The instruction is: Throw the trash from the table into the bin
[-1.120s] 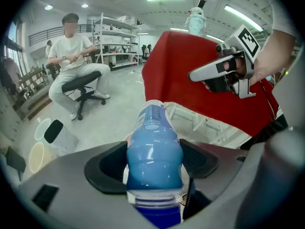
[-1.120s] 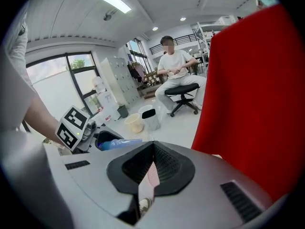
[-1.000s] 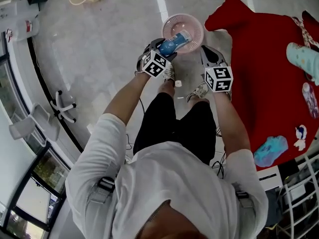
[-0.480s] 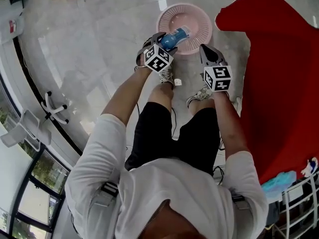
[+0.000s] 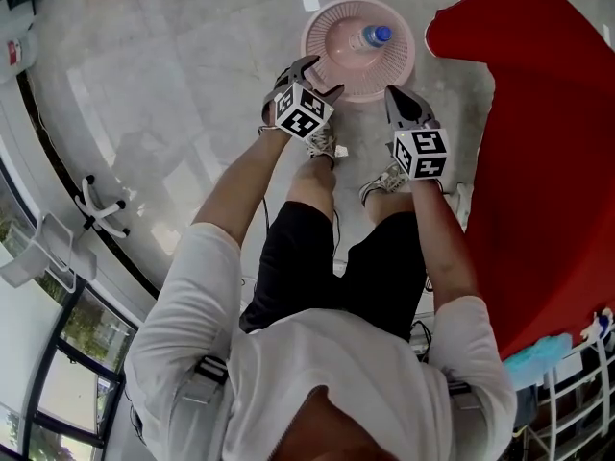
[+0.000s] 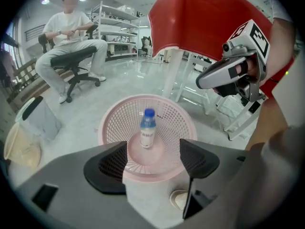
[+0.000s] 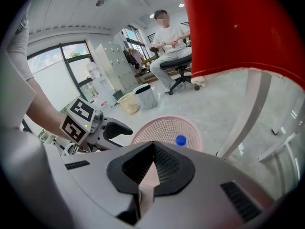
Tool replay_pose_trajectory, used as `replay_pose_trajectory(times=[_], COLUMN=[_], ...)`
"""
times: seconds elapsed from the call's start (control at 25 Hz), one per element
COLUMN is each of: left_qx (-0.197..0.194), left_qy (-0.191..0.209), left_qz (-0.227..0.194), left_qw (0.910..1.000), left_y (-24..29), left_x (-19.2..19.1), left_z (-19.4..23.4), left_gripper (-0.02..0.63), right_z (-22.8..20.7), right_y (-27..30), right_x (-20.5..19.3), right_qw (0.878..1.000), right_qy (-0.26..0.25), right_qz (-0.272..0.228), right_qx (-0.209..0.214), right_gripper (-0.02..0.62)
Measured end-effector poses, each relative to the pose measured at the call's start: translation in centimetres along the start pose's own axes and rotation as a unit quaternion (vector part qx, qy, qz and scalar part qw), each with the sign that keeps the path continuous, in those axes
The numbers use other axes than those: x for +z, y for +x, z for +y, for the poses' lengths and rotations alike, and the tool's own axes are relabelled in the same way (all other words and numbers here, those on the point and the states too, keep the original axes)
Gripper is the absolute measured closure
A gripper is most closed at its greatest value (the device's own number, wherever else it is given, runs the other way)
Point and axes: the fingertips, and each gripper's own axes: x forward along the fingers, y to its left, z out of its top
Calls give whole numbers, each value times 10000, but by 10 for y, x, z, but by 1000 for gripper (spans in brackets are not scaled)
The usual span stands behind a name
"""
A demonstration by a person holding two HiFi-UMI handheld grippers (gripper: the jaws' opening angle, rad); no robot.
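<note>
The red-draped table (image 5: 538,113) stands off to your right, and the pink mesh bin (image 5: 322,65) sits on the floor just ahead of you. Your left gripper (image 6: 153,160) hangs just short of the bin's near rim, jaws spread wide with nothing between them. Your right gripper (image 7: 153,151) is beside it, jaws pressed together, carrying nothing. And there's the bottle (image 6: 147,133), inside the bin, about in the middle of its base, so this drop looks done. Now lift both grippers straight up and clear of the rim. Don't hook the mesh, or you may tip the bin. Leave the left jaws apart, ready for the next pick at the table. The bottle's long axis runs close to vertical, blue cap up, leaning a touch. Whether it has settled, I can't tell.
</note>
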Motion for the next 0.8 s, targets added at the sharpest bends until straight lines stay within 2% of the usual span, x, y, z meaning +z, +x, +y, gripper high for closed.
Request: replay_pose_trajectory(times=[0.4,0.68,0.8], left_qx=[182,437,430], left_qy=[-498,-1100,-1260], left_qz=[-732,-1345,-1643], left_qw=[9959,9838,9774], left_y=[-101,-200,-244], left_x=[71,151,185], left_z=[1,5,-1], left_gripper=[258,376,450], right_z=[35,59,72], right_y=[-69,-145,-182], right_x=[79,146,175], right_qw=[9995,9977,9960], right_qy=[-81,4,60], right_qz=[-309,-657,-863], right_qx=[-50,-168,-245], right_gripper=[592,592,592])
